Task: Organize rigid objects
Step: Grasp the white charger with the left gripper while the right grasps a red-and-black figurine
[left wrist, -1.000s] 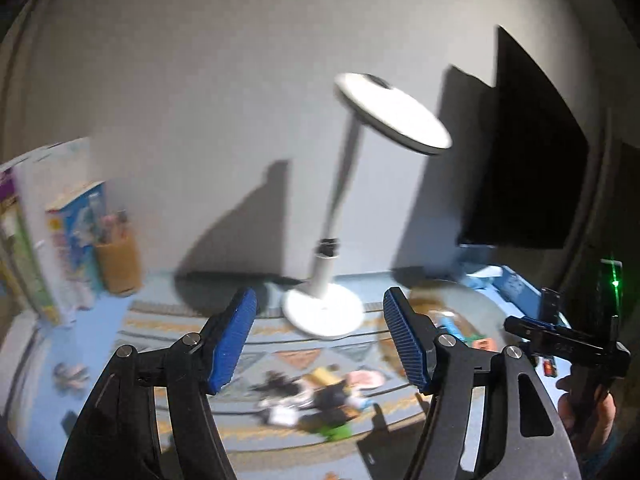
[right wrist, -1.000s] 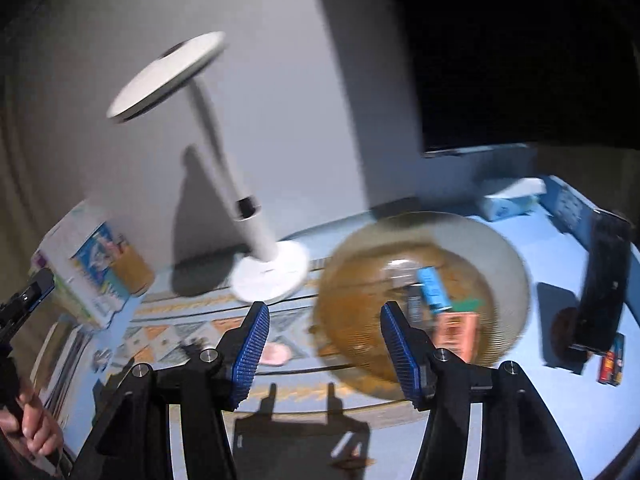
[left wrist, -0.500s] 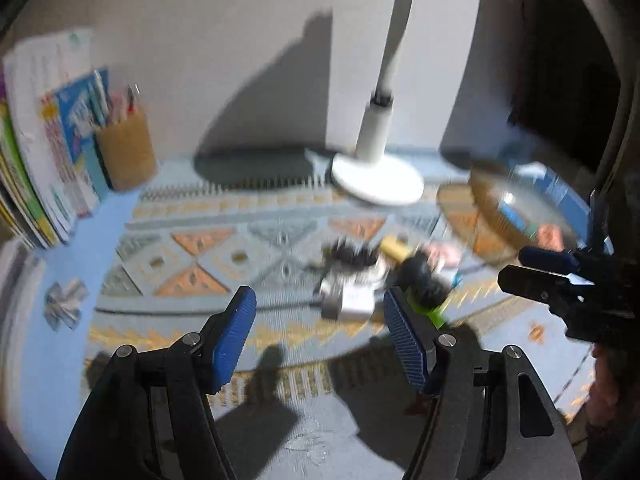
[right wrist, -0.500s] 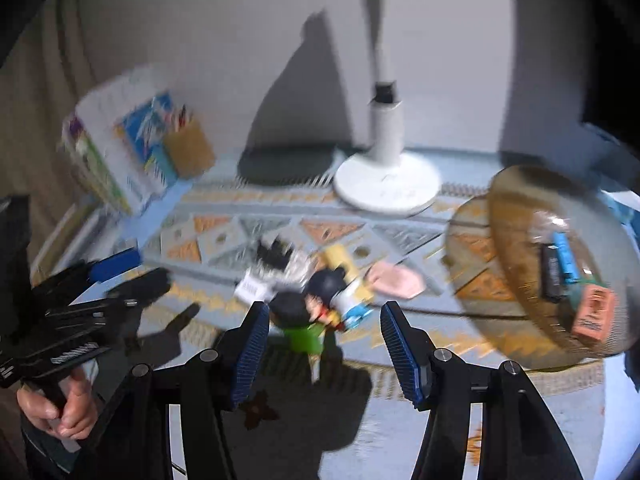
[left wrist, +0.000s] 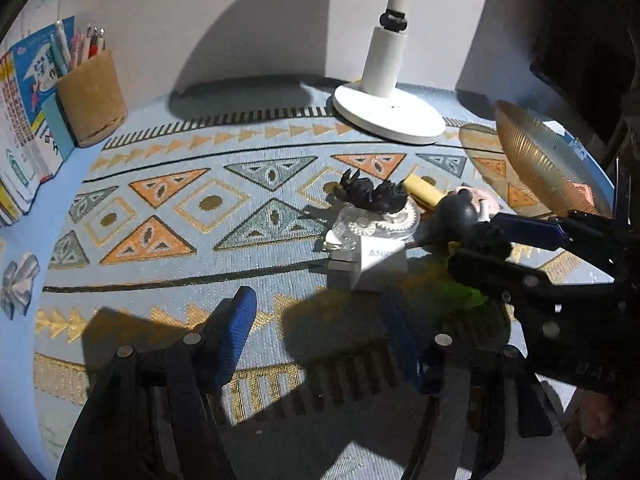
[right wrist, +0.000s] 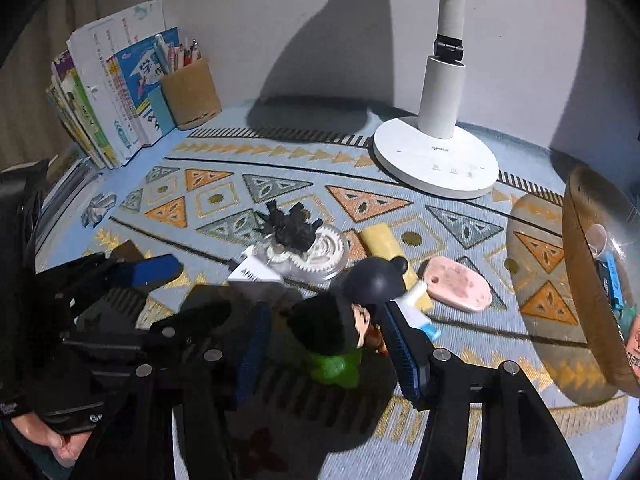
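Patterned mat (right wrist: 248,184) now fills both views — we've dropped low. Right gripper (right wrist: 324,344), jaws just narrowing, straddles the green figure (right wrist: 332,340), not yet pinching; left gripper (left wrist: 320,340) spread, empty.

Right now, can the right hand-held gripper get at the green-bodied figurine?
Probably yes. The right hand-held gripper has just been closing and its jaws already straddle the green-bodied figurine, pads not visibly pressing. The round-eared black toy and white charger crowd it closely, so either may get nudged.
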Demonstrator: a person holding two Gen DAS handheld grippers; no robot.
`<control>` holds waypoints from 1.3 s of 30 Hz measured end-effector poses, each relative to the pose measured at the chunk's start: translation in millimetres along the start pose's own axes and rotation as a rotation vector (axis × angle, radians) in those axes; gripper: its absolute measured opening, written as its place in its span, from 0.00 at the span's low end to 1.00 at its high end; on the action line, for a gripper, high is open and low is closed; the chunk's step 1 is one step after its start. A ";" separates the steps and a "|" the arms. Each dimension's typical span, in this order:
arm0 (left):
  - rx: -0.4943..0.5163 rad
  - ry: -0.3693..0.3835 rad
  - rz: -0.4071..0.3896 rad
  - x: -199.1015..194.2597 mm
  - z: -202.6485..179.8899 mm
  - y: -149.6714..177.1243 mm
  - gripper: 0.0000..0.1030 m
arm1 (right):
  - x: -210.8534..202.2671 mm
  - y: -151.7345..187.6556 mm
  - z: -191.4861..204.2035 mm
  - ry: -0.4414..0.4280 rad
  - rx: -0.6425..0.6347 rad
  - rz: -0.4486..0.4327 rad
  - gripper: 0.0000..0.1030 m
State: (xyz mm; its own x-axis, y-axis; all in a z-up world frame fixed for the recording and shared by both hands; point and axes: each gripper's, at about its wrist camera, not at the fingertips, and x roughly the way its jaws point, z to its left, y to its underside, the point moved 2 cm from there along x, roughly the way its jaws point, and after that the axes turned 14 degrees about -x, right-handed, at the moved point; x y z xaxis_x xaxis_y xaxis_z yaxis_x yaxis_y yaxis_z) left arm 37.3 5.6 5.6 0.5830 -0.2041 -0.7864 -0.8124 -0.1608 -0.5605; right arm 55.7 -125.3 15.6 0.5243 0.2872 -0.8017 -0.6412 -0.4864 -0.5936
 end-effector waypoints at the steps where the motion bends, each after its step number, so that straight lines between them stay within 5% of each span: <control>1: -0.009 0.016 0.014 2.8 0.6 -0.5 0.60 | 3.6 0.1 -1.5 -0.010 0.005 0.001 0.43; 12: 0.050 0.037 0.022 11.1 -27.9 -4.0 0.60 | -38.2 32.2 -33.1 -0.073 0.120 -0.126 0.42; 15: 0.061 0.033 0.009 16.1 -36.3 -9.8 0.56 | -49.6 45.8 -35.3 -0.027 0.063 -0.132 0.42; 17: 0.066 0.019 0.007 20.2 -40.6 -11.4 0.41 | -52.5 54.5 -33.8 -0.022 0.021 -0.129 0.42; 28: 0.038 0.034 0.011 -0.1 -30.8 11.2 0.41 | -59.4 105.0 -8.6 -0.042 -0.216 -0.101 0.43; 32: 0.024 0.048 0.002 -3.3 -28.3 17.1 0.41 | -74.2 132.8 -23.4 -0.060 -0.131 -0.074 0.58; 39: 0.015 0.067 -0.012 -3.5 -28.1 19.6 0.41 | -86.0 154.2 -50.0 -0.195 0.191 -0.096 0.60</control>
State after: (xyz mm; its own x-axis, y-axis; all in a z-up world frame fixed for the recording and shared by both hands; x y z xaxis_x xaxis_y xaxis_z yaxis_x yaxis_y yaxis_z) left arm 19.7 -23.9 4.6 0.5916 -0.2664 -0.7610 -0.8053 -0.1489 -0.5739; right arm -60.3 -266.3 -3.4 0.4821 0.4869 -0.7284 -0.6972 -0.2903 -0.6555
